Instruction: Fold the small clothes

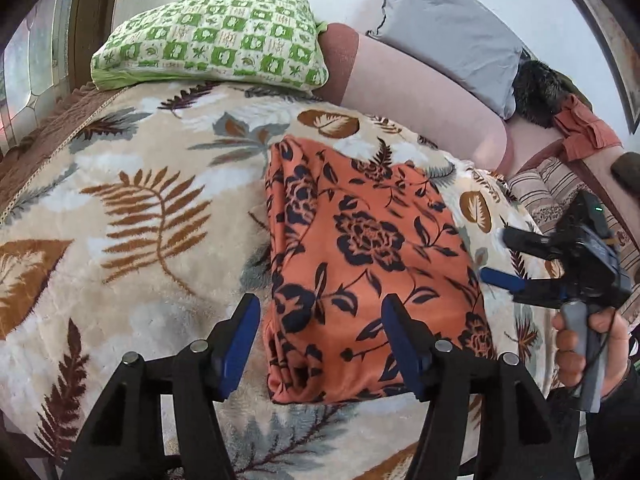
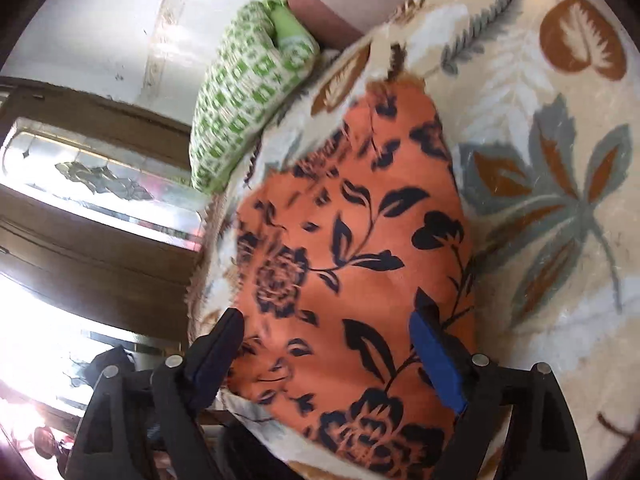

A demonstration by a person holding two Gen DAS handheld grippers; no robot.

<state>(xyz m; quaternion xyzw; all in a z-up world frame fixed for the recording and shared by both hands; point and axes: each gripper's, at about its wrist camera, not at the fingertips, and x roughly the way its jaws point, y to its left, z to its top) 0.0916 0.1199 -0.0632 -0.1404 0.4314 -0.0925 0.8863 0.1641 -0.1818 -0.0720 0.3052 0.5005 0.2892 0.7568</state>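
An orange garment with a dark floral print (image 1: 360, 264) lies folded into a long rectangle on a leaf-patterned blanket (image 1: 140, 200). My left gripper (image 1: 320, 344) is open and hovers over the garment's near end, empty. My right gripper (image 1: 500, 256) is seen at the garment's right edge, open, held in a hand. In the right wrist view the right gripper (image 2: 328, 352) is open over the garment (image 2: 352, 248), with nothing between its fingers.
A green-and-white checked pillow (image 1: 212, 40) lies at the blanket's far end, and shows in the right wrist view (image 2: 248, 92). A grey pillow (image 1: 448, 28), a dark garment and an orange cloth (image 1: 580, 128) lie far right. A window (image 2: 80, 184) is at the left.
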